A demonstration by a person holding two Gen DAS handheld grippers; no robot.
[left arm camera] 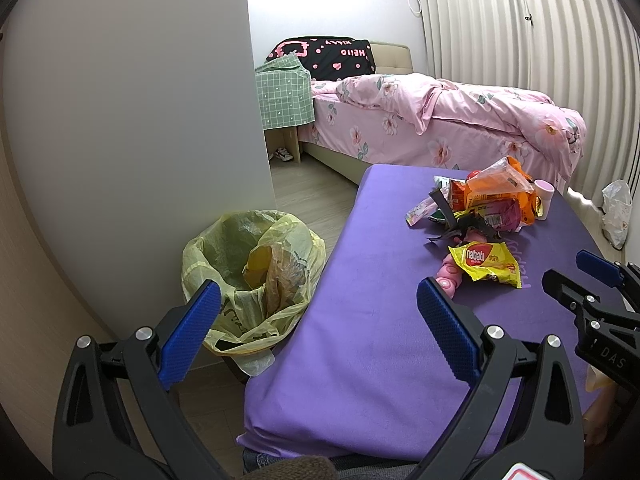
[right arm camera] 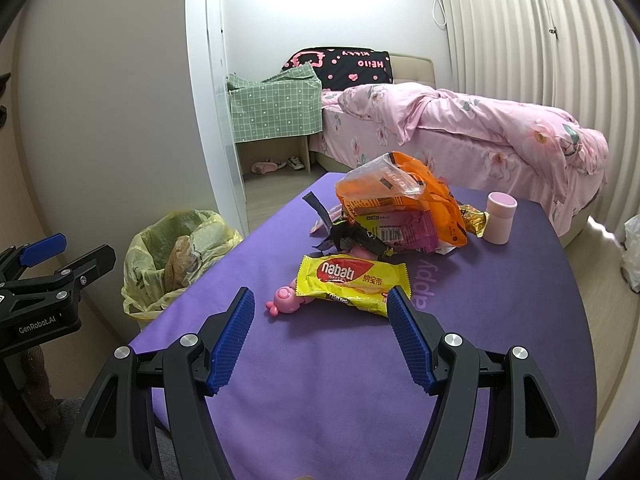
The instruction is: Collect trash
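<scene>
Both hand-held grippers released, right (right arm camera: pixel 320 306) over purple table (right arm camera: pixel 320 380), wrappers (right arm camera: pixel 394 216) piled, lined bin (left arm camera: pixel 252 276) beside, pink bed (left arm camera: pixel 440 120) behind

I see a purple worktop (right arm camera: pixel 360 380) carrying a yellow wrapper (right arm camera: pixel 352 280) with a red label, an orange bag (right arm camera: pixel 400 188), a pink cup (right arm camera: pixel 500 218) and a pink toy (right arm camera: pixel 284 300). The bin liner (left arm camera: pixel 248 272) is pale yellow. The bed (left arm camera: pixel 460 124) wears pink floral covers. Both hand-held grippers have blue ribbed pads (right arm camera: pixel 234 340) on black arms.

L wrist cam: above near-left table (left arm camera: pixel 360 320) corner, faces bin (left arm camera: pixel 248 276) + bed (left arm camera: pixel 440 120). R wrist cam: lower, nearer wrappers (right arm camera: pixel 396 216). Both share table, bin, bed.
</scene>
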